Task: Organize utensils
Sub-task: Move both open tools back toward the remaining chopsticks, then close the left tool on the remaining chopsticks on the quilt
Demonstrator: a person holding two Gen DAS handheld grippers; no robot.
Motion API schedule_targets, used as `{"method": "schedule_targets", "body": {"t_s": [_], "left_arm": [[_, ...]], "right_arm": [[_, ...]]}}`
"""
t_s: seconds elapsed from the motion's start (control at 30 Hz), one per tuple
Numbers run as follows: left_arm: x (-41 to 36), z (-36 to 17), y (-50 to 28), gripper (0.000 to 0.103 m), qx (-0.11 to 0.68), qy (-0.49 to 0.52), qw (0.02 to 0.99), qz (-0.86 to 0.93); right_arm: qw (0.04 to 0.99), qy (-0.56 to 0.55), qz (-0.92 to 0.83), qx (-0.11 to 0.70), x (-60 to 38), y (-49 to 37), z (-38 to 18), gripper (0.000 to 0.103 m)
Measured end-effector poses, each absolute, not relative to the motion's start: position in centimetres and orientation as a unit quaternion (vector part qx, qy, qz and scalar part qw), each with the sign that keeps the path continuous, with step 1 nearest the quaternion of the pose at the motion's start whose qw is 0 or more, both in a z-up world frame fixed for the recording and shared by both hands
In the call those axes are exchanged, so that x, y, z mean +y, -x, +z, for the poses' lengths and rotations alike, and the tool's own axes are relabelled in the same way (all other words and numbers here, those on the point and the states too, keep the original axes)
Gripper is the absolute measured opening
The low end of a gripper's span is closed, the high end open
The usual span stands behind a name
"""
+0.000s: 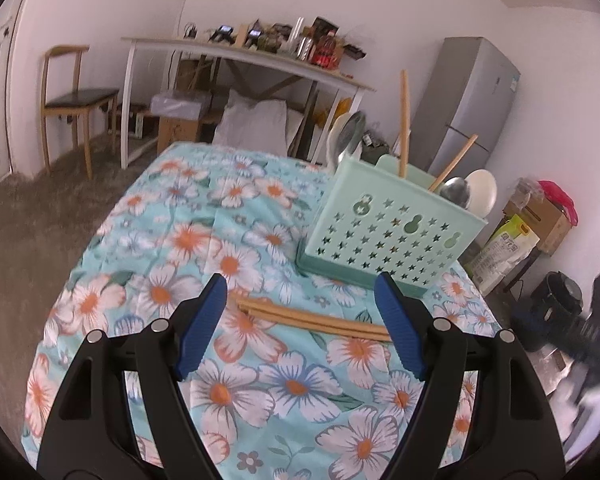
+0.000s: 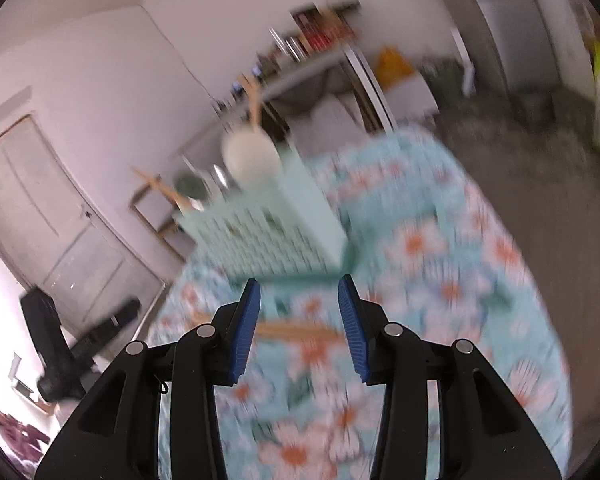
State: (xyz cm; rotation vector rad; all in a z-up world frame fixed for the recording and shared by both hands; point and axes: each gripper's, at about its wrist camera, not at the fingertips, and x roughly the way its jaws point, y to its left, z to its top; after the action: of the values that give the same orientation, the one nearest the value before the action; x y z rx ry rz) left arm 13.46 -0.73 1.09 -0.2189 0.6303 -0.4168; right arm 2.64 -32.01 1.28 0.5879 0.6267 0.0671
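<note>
A pair of wooden chopsticks (image 1: 312, 318) lies flat on the floral cloth, just beyond my left gripper (image 1: 302, 280). That gripper is open wide with nothing between its blue pads. Behind the chopsticks stands a mint-green utensil caddy (image 1: 388, 236) with star holes, which holds upright chopsticks (image 1: 403, 120), a metal spoon (image 1: 456, 192) and a white spoon (image 1: 482, 192). The right wrist view is blurred. My right gripper (image 2: 299, 282) is open partway and empty above the same chopsticks (image 2: 300, 330), in front of the caddy (image 2: 268, 236).
The floral cloth (image 1: 236, 248) covers a table with rounded edges that drop to a grey floor. A wooden chair (image 1: 76, 100) and a cluttered white desk (image 1: 244, 56) stand behind, with a grey fridge (image 1: 472, 100) and boxes (image 1: 540, 216) to the right.
</note>
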Motion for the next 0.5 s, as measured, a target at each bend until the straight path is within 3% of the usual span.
{"method": "schedule_targets", "body": {"t_s": [0.33, 0.5], "left_arm": [[0.3, -1.9, -15.7, 0.072, 0.383, 0.206, 0.876, -0.21], [-0.1, -3.2, -16.5, 0.063, 0.406, 0.232, 0.855, -0.222]], "right_arm": [[0.89, -0.307, 0.041, 0.335, -32.1, -3.2, -1.4, 0.04], [0.885, -0.314, 0.046, 0.341, -32.4, -3.4, -1.8, 0.04]]}}
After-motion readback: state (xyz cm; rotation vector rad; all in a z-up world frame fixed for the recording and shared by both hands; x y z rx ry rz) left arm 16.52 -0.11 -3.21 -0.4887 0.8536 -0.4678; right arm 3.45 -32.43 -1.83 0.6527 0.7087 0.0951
